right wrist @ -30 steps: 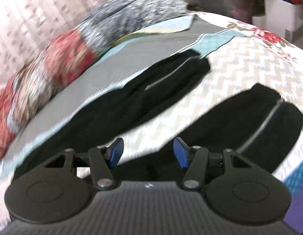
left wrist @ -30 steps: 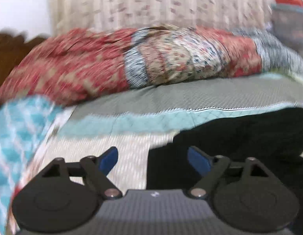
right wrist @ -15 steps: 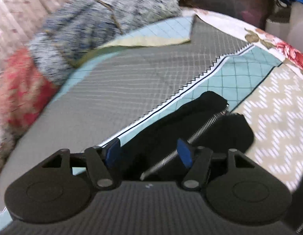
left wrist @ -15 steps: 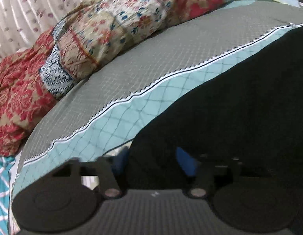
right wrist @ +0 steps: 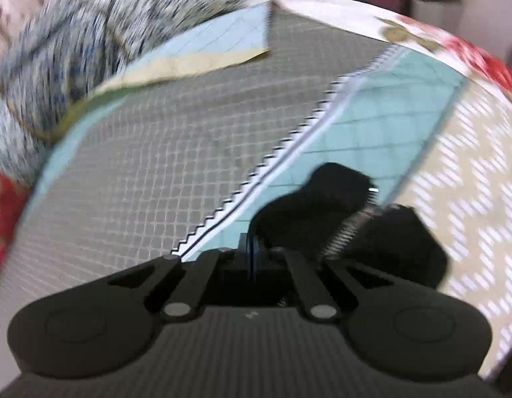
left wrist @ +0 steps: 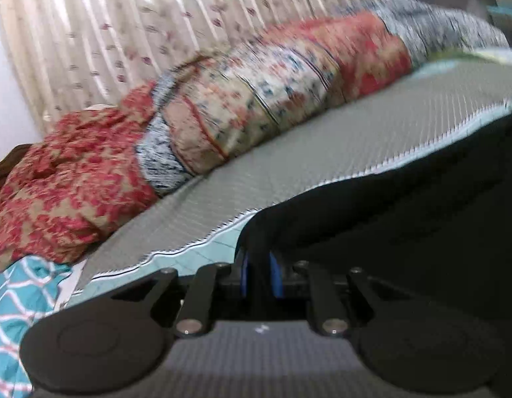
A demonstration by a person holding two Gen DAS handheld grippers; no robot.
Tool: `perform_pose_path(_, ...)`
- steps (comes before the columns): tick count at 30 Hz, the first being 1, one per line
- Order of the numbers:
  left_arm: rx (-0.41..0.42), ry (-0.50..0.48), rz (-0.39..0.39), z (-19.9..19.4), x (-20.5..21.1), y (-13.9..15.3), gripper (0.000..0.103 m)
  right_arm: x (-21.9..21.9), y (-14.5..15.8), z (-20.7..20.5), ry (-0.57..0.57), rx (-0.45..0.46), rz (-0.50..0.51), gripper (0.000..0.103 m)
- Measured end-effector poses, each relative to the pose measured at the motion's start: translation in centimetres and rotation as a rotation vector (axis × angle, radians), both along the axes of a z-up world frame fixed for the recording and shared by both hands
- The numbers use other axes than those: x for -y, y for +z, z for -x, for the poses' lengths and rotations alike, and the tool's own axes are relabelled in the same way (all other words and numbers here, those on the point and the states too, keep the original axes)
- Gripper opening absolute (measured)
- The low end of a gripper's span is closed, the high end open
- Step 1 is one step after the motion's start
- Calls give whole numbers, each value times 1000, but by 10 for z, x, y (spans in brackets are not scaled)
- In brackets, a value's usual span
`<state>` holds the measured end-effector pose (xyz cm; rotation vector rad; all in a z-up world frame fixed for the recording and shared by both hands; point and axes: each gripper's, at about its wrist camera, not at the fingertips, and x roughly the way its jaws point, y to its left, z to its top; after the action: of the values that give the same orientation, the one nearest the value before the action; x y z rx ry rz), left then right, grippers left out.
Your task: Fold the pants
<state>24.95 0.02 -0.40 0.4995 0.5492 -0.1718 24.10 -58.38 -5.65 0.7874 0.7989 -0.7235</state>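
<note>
The black pants (left wrist: 405, 205) lie on the patterned bed cover (left wrist: 289, 172). In the left wrist view they fill the right side, and my left gripper (left wrist: 258, 277) is shut on their left edge, the blue pads pinching the black cloth. In the right wrist view my right gripper (right wrist: 254, 255) is shut on the end of a pant leg (right wrist: 338, 212), which has a silver side stripe (right wrist: 345, 232) and bunches up just ahead of the fingers.
A long pile of red, cream and blue-grey quilts (left wrist: 222, 109) lies along the far side of the bed, also in the right wrist view (right wrist: 73, 59). A teal patterned cloth (left wrist: 17, 298) lies at the left. A pleated curtain (left wrist: 156, 16) hangs behind.
Both grippers moved forward onto the pants and closed from open onto the black cloth. The left took the edge, the right took the leg end.
</note>
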Motion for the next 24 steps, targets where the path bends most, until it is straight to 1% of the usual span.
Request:
perform_pose_path(3,46,2,3,26,-2,16,13,0,22,40,-7,110,-9,3)
perform_pose_path(7,81,7,31,67,-9,39,13,-14,61,102,36,238,7,3)
perform_pose_path(9,99,13,50,93,-15,48,13,-23,76,134,52,282,27,3)
perform_pose_path(10,105,17,59,105,-18,51,13,-29,83,157,58,304,41,3)
perform_pose_path(13,108,42,82,144,-31,55,12,-47,91,211,55,345,77,3)
perform_pose_path(15,95,57,98,168,-41,53,12,-60,89,245,34,360,92,3)
perform_pose_path(17,71,66,119,190,-49,49,12,-68,79,274,7,352,100,3)
perform_pose_path(20,46,53,137,220,-56,39,12,-76,53,315,-73,321,71,3)
perform_pose_path(22,23,43,130,238,-55,29,12,-76,31,336,-154,309,21,4)
perform_pose_path(24,-5,32,91,248,-51,14,13,-81,12,343,-192,266,13,4)
